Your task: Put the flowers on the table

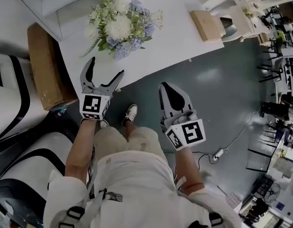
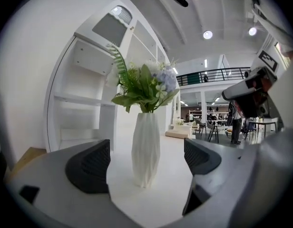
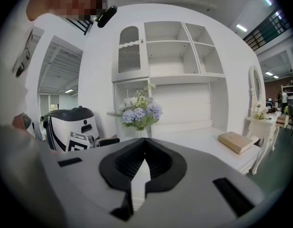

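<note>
Left gripper (image 1: 106, 66): jaws spread wide, nothing held. It hovers over the near edge of the table, tips pointing to 12 o'clock in the head view. Right gripper (image 1: 166, 87): jaws closed to a thin slit, nothing between them. It is out over the grey floor at 3 o'clock from the left one, short of the table edge.

Table (image 1: 170, 37): white top, filling the upper middle of the head view.

Shelf unit (image 3: 170, 70): white, open shelves, standing behind the table in the right gripper view.

Cardboard box (image 1: 44, 65): brown, on the floor at 9 o'clock from the left gripper, just beside the table's left edge.

Flowers (image 1: 120, 27): white and pale-blue blooms with green leaves, on the table at 12 o'clock from the left gripper, near but apart. They stand upright in a ribbed white vase (image 2: 146, 148), which the left gripper view frames in the gap between the pads (image 2: 89, 165), ahead of them and untouched.

Book (image 1: 207, 25): tan, lying flat near the table's right edge, at 3 o'clock from the flowers, well apart.
</note>
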The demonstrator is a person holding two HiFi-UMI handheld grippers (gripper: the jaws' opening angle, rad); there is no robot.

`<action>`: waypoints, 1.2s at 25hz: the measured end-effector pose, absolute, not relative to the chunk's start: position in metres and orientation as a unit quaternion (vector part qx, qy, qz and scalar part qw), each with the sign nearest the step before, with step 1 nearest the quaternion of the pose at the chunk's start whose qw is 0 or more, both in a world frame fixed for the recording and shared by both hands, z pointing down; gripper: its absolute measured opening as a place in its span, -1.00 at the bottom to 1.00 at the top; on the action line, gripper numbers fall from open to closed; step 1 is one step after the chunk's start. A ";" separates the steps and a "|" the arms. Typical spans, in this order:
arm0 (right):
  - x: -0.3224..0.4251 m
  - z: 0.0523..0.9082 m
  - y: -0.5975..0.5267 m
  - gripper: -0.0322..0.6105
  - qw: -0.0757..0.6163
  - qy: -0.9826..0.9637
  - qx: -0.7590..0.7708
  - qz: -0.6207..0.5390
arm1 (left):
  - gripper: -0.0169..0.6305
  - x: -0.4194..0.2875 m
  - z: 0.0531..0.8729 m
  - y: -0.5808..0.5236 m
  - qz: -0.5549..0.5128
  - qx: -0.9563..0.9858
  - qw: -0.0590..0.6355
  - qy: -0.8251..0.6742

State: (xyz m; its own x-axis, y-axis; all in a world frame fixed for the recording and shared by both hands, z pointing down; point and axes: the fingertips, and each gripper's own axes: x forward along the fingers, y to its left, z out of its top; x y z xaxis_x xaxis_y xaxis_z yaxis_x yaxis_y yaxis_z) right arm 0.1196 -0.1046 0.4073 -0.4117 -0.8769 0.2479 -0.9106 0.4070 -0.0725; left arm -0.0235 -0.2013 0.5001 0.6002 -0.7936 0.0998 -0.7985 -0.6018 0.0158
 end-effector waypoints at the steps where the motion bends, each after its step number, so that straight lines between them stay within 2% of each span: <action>1: 0.117 0.402 -0.101 -0.87 0.083 -0.834 0.537 0.096 | 0.51 -0.026 0.495 -0.197 0.041 0.894 0.029 -0.445; 11: 0.083 0.362 -0.086 -0.87 0.060 -0.839 0.537 0.071 | 0.47 -0.080 0.447 -0.175 0.059 0.874 0.040 -0.481; 16: 0.072 0.348 -0.085 -0.87 0.051 -0.841 0.535 0.060 | 0.05 -0.110 0.417 -0.168 0.050 0.863 0.040 -0.501; 18: 0.070 0.345 -0.086 -0.87 0.046 -0.842 0.534 0.057 | -0.32 -0.120 0.405 -0.164 0.052 0.859 0.033 -0.508; 22: 0.069 0.337 -0.089 -0.87 0.036 -0.846 0.528 0.061 | -0.78 -0.140 0.375 -0.157 0.045 0.848 0.012 -0.528; 25: 0.074 0.331 -0.094 -0.87 0.030 -0.850 0.523 0.062 | -0.90 -0.159 0.348 -0.153 0.035 0.835 -0.006 -0.549; 30: 0.092 0.313 -0.109 -0.87 0.022 -0.846 0.530 0.046 | -0.90 -0.193 0.300 -0.146 0.006 0.815 -0.030 -0.578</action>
